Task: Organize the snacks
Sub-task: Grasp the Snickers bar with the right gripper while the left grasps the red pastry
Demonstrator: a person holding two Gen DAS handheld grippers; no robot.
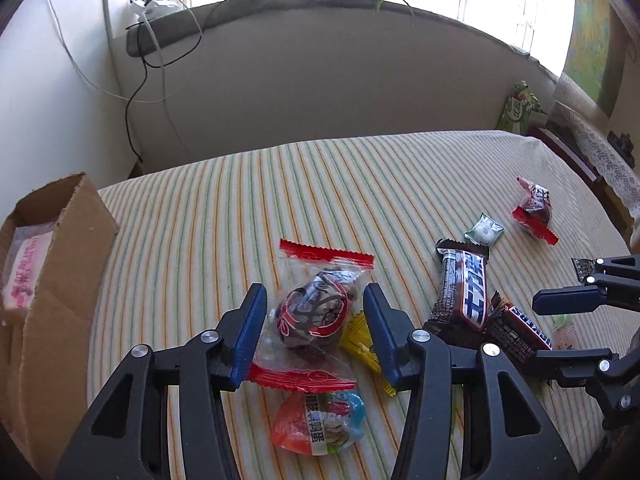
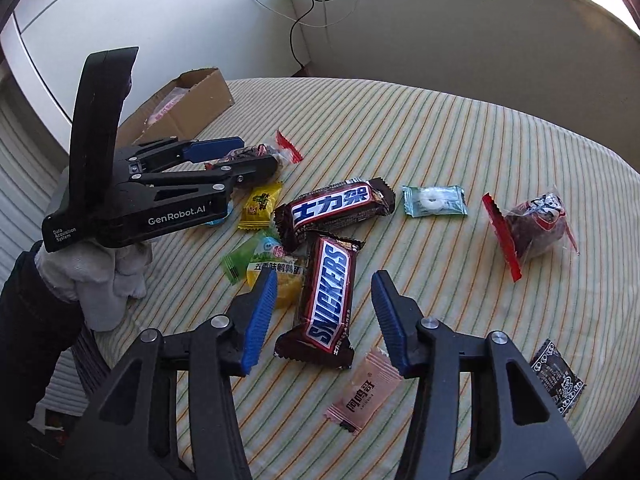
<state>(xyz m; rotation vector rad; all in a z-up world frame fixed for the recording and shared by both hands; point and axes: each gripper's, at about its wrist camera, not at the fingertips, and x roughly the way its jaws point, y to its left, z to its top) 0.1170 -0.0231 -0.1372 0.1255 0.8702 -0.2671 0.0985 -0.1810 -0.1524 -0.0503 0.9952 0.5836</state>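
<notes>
My left gripper [image 1: 312, 300] is open, its jaws on either side of a clear, red-edged packet with a dark snack [image 1: 316, 312]; I cannot tell if the pads touch it. A yellow candy [image 1: 360, 340] and an orange-and-blue egg packet [image 1: 320, 424] lie close by. My right gripper [image 2: 324, 292] is open over a Snickers bar [image 2: 324, 300] on the striped cloth. A second Snickers bar [image 2: 336, 204], a mint [image 2: 434, 200], another red-edged dark snack [image 2: 532, 228], a pink sachet [image 2: 364, 392] and a black sachet [image 2: 558, 376] lie around it.
An open cardboard box [image 1: 56, 264] with a pink packet inside stands at the table's left edge; it also shows in the right wrist view [image 2: 188, 100]. A grey sofa back [image 1: 320, 80] rises behind the table. Cables hang down the wall at the left.
</notes>
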